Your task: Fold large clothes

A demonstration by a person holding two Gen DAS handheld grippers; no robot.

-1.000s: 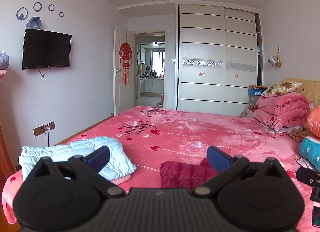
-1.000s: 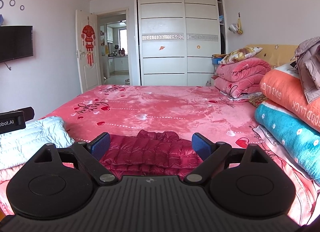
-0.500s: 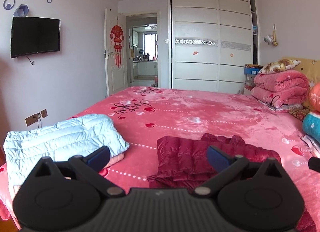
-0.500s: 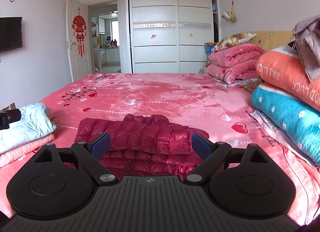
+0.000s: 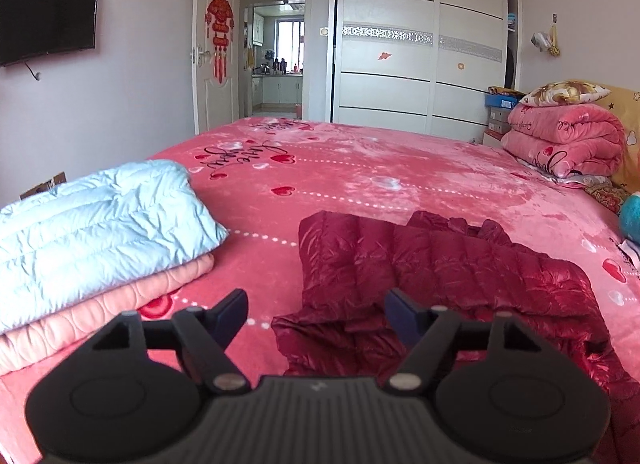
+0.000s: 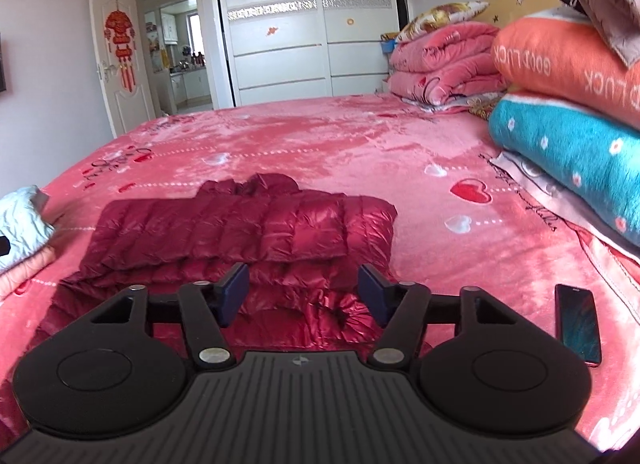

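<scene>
Red jacket (image 6: 240, 224) lying part-folded on the bed (image 6: 320, 144).
Left tool (image 5: 316, 312) and right tool (image 6: 304, 292) both spread, empty, above its near edge; phone (image 6: 578, 324) at 3 o'clock.

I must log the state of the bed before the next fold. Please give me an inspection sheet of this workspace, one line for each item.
Surface: bed under a pink fleece cover with heart prints.
Job's things: dark red puffer jacket lies partly folded near the front edge; light blue jacket folded on top of a peach garment at the left.
Clutter: phone lies flat at the right; rolled blankets stacked along the right side.
Grippers: left gripper open, empty; right gripper open, empty, over the red jacket.
Cables: nothing seen on the bed.
Surroundings: wardrobe, open door, wall television.
</scene>
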